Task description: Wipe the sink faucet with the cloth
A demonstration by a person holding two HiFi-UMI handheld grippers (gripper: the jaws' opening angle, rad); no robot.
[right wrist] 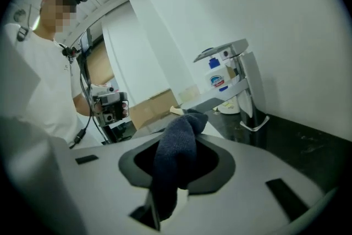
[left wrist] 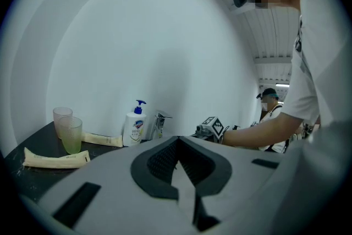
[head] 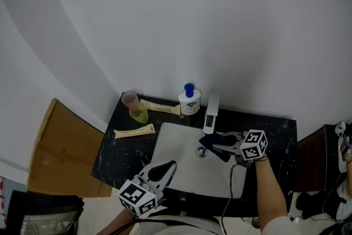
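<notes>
The chrome faucet (head: 210, 113) stands at the back rim of the white sink (head: 176, 146). My right gripper (head: 219, 143) hovers over the basin just in front of the spout, shut on a dark blue cloth (head: 210, 144). In the right gripper view the cloth (right wrist: 177, 159) bunches out between the jaws, with the faucet (right wrist: 248, 88) ahead to the right, apart from it. My left gripper (head: 163, 170) hangs over the sink's front left with its jaws together and nothing in them. From the left gripper view the faucet (left wrist: 159, 124) is far off.
On the black counter (head: 118, 148) stand a soap pump bottle (head: 190, 100) left of the faucet, two cups (head: 135, 107) and two cream tubes (head: 134, 131). A cardboard box (head: 60, 151) sits to the left. Another person (left wrist: 270, 110) stands in the background.
</notes>
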